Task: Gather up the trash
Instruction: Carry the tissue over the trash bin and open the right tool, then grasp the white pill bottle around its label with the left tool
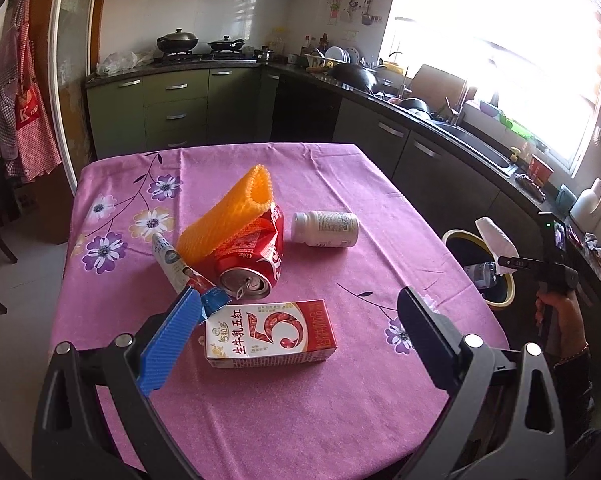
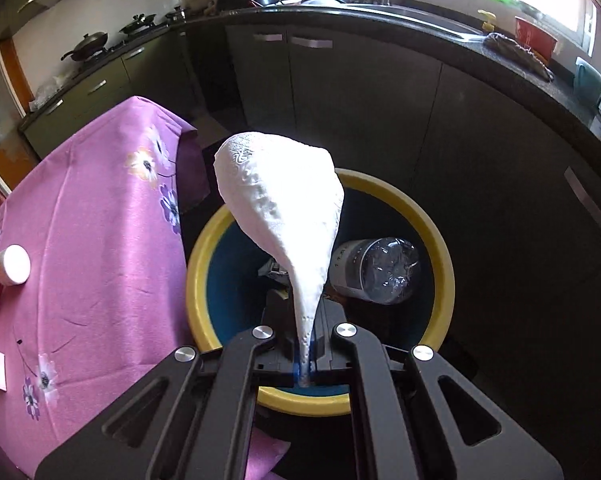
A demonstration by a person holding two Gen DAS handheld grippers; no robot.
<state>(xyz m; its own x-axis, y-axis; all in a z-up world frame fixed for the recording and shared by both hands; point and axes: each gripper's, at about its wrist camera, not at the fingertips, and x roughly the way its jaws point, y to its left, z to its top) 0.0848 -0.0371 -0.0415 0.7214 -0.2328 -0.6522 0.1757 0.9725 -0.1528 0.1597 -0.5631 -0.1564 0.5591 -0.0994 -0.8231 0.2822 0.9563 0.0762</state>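
Observation:
My right gripper (image 2: 306, 316) is shut on the pinched end of a white tissue (image 2: 284, 208), which hangs over the yellow-rimmed bin (image 2: 196, 280) beside the table. A clear plastic bottle (image 2: 376, 272) lies inside the bin. In the left wrist view the tissue (image 1: 494, 240) and right gripper (image 1: 506, 261) show above the bin (image 1: 508, 292). My left gripper (image 1: 300, 296) stands wide open over the table, above a red milk carton (image 1: 268, 332). Beyond it lie a crushed red can (image 1: 252, 264), an orange foam net (image 1: 224, 216), a white pill bottle (image 1: 324, 229) and a small sachet (image 1: 172, 260).
The table wears a pink flowered cloth (image 1: 260, 408). Dark kitchen cabinets (image 2: 380, 92) and a cluttered counter with a sink (image 1: 472, 140) run behind and to the right of the bin. A person's hand (image 1: 556, 312) holds the right gripper's handle.

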